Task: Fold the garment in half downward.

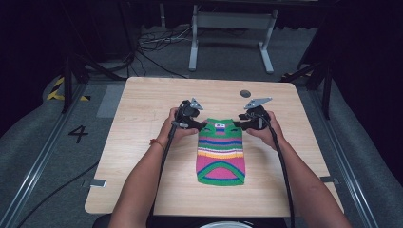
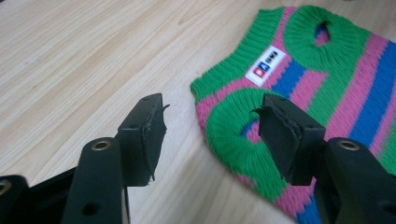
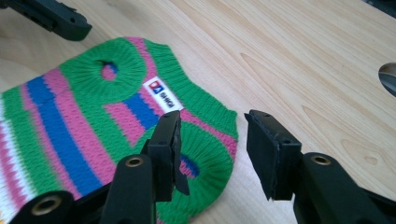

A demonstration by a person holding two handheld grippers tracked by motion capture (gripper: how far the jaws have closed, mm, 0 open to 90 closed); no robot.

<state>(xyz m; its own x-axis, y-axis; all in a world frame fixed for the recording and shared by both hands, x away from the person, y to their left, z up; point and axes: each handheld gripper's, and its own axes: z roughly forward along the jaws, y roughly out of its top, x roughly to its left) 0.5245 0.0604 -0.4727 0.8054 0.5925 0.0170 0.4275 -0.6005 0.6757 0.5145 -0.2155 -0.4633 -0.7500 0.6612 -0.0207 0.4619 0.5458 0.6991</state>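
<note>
A small knitted sweater (image 1: 221, 152) striped green, pink, blue and white lies flat on the wooden table (image 1: 142, 142), neck end away from the person. A white label (image 2: 265, 65) sits at its collar. My left gripper (image 1: 202, 126) hovers at the sweater's upper left corner. In the left gripper view its jaws (image 2: 210, 109) stand apart, one over bare wood, the other above a green armhole (image 2: 238, 126). My right gripper (image 1: 237, 125) is at the upper right corner. There too the jaws (image 3: 212, 121) gape: one above the sweater (image 3: 84, 102), one over wood. Neither gripper holds anything.
A round hole (image 1: 244, 93) is set in the tabletop just beyond the grippers, also seen at the right gripper view's edge (image 3: 387, 77). Bare wood surrounds the sweater on all sides. Cables and a white table frame (image 1: 228, 28) lie on the floor behind.
</note>
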